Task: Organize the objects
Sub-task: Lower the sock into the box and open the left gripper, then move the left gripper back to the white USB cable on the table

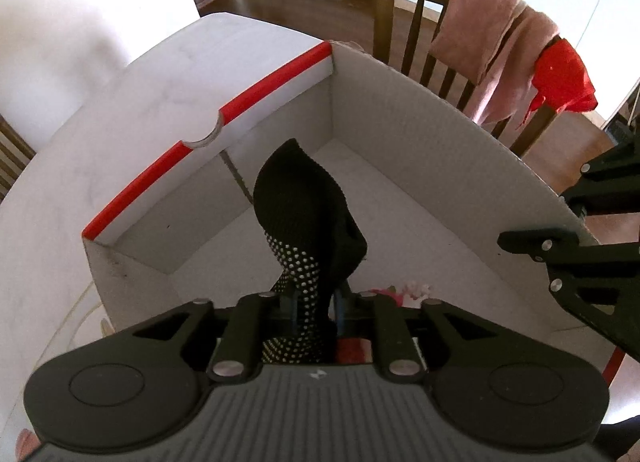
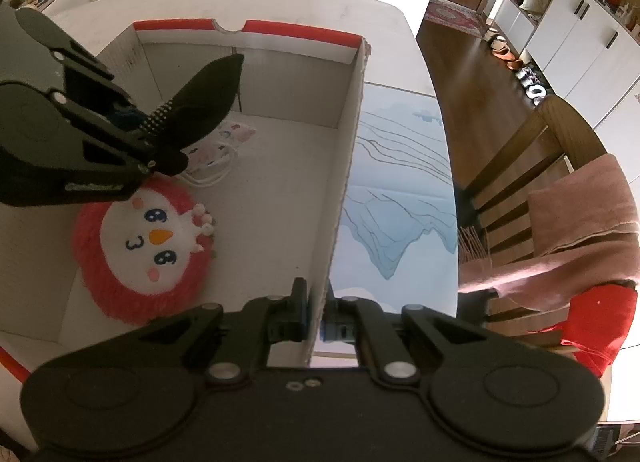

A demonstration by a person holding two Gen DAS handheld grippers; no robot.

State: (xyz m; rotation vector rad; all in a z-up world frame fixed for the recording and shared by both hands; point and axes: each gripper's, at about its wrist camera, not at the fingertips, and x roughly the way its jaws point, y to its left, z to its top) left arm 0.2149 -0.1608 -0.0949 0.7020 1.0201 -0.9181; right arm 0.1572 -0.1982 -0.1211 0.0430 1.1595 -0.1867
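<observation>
The open box (image 2: 256, 190) sat on the desk (image 1: 100, 110); the right gripper (image 2: 316, 322) pinched its near-right wall, jaws pressed together, steadying it. The left gripper (image 1: 316, 310) held the black sock (image 1: 304, 214) over the box's middle, jaws barely parted; release it low, clear of the plush toy (image 2: 144, 250).

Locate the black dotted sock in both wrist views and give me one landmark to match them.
Left wrist view: the black dotted sock rises at centre from the left gripper, over the box floor.
Right wrist view: the sock sits upper left, sticking out of that gripper, above the red plush toy.
Shared landmark: the box's red rim with its notch.
</observation>
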